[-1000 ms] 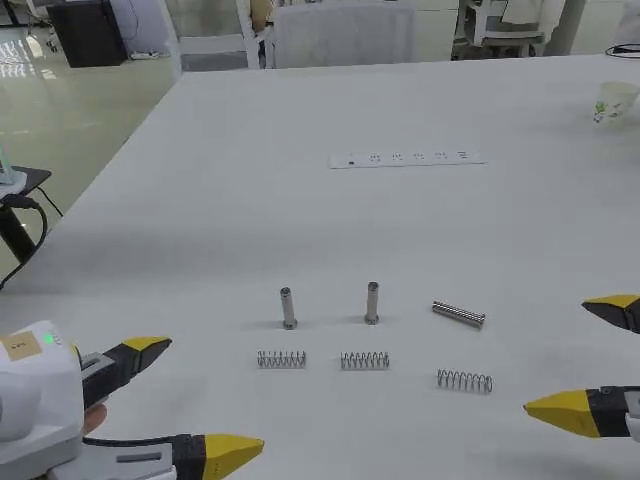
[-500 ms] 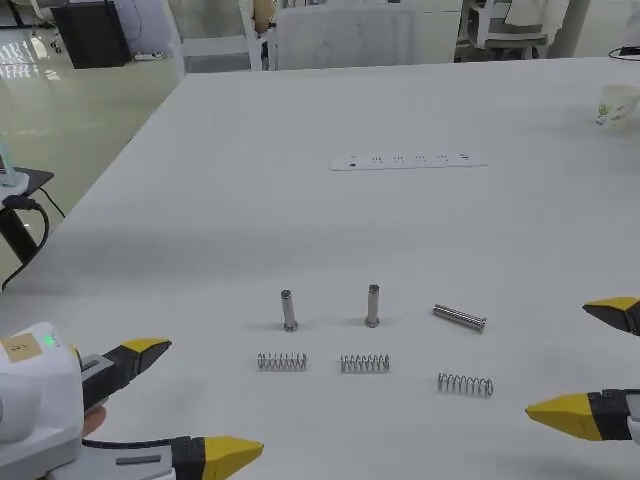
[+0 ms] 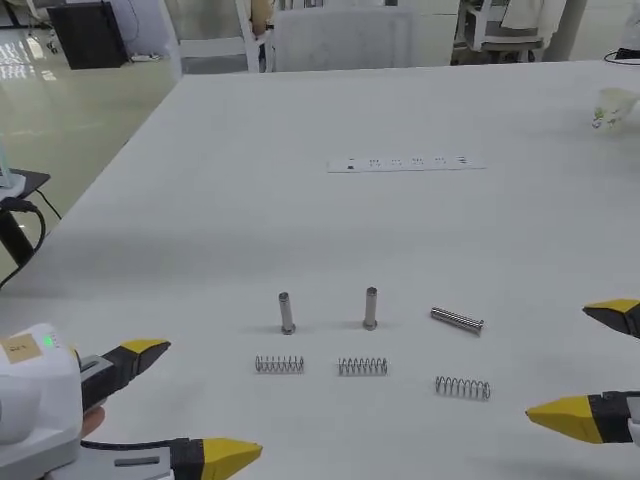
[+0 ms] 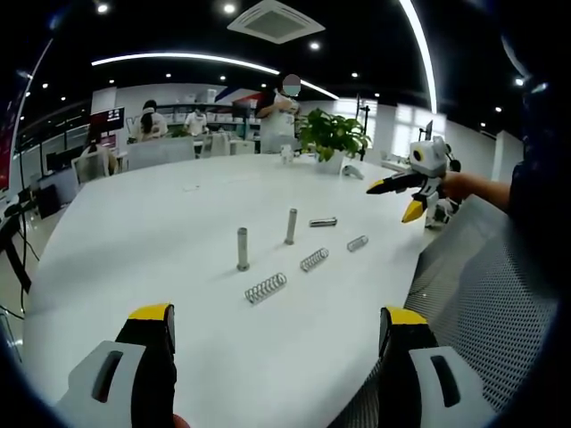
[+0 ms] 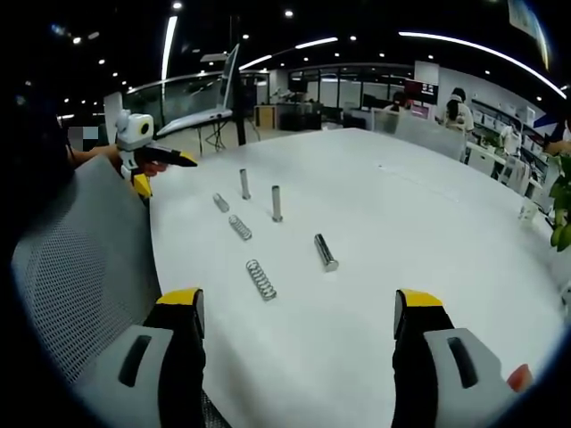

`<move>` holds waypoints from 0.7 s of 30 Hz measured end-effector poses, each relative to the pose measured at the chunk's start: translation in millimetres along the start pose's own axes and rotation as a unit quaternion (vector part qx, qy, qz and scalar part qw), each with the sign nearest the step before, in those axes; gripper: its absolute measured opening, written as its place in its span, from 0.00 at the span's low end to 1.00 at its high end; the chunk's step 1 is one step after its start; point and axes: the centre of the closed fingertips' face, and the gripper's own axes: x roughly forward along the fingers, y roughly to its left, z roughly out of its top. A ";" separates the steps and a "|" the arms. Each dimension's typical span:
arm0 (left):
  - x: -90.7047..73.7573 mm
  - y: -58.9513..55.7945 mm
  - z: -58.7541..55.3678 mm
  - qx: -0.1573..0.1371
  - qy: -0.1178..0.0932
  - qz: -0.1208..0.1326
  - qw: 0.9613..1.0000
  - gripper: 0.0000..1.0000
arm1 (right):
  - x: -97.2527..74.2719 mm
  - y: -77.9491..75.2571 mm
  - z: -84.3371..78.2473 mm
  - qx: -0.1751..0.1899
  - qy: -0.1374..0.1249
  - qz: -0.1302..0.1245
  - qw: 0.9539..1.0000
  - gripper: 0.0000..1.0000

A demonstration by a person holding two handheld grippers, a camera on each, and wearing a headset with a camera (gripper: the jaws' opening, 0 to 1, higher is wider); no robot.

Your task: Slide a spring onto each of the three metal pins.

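The left tongs [image 3: 205, 399] hover low at the near left corner of the white surface [image 3: 300, 220], their yellow-tipped jaws spread wide with nothing between them. The right tongs [image 3: 562, 359] hang at the near right edge, likewise released and holding nothing.

Between the two, well apart from both, the parts lie in two rows. In the far row the left pin [image 3: 287, 313] and the middle pin [image 3: 370, 308] stand upright (each on its wider end), while the third pin [image 3: 457, 320] lies flat on its side, to the right of them. In the near row a spring sits just in front of each pin: the left spring [image 3: 279, 365], the middle spring [image 3: 362, 367] and the right spring [image 3: 463, 387], all lying on their sides and touching no pin.

Farther back a white power strip [image 3: 405, 163] lies flat on the surface. At the far right edge is a blurred pale object, possibly a paper cup [image 3: 612, 105].
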 end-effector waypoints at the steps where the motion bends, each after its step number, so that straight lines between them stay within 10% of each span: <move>1: 0.0 0.0 0.0 0.000 0.000 0.000 1.000 0.92 | 0.2 0.3 -0.1 0.000 0.000 0.000 1.000 0.88; 21: -0.9 -0.4 -1.9 -0.005 -0.004 0.003 1.000 0.92 | 2.2 -0.9 0.7 -0.002 0.007 0.000 1.000 0.87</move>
